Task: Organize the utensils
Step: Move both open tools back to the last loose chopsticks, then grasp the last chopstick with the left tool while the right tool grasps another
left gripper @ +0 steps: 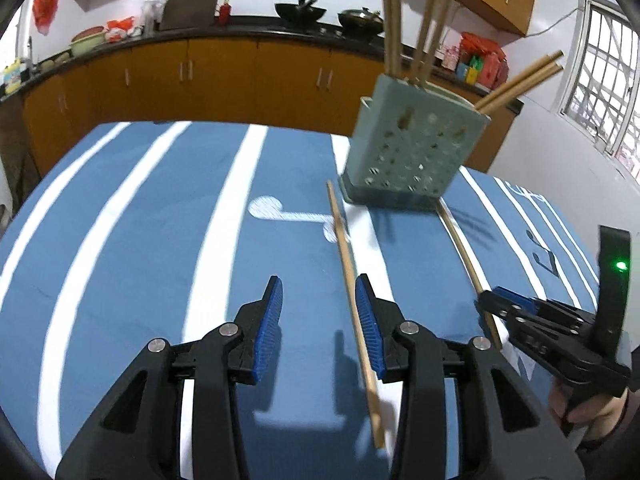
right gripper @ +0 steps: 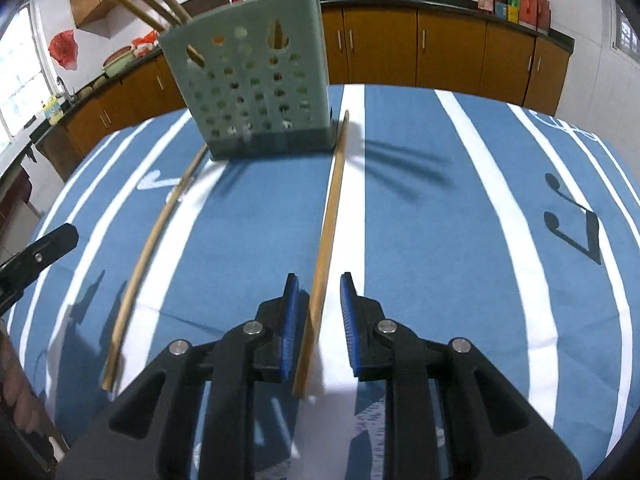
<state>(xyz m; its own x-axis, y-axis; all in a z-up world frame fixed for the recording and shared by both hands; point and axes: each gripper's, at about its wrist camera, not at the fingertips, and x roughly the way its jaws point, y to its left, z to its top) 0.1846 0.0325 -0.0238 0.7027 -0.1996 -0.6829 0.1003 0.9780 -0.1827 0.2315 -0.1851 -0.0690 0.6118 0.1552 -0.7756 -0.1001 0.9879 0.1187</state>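
Fingers of both grippers (left gripper: 318, 328) (right gripper: 319, 326) spread around flat chopsticks (left gripper: 352, 284) (right gripper: 326, 236), bare tablecloth (left gripper: 132, 232) leftward.

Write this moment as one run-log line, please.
left gripper: open, beside wooden chopstick | right gripper: open, astride second chopstick | green perforated holder: upright

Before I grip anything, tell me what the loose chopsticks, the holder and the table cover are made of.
Loose chopsticks: probably bamboo or wood, matte tan.
Holder: moulded plastic by the look, pale green with punched drain holes.
Table cover: likely fabric, matte blue with white stripes and faint creases.
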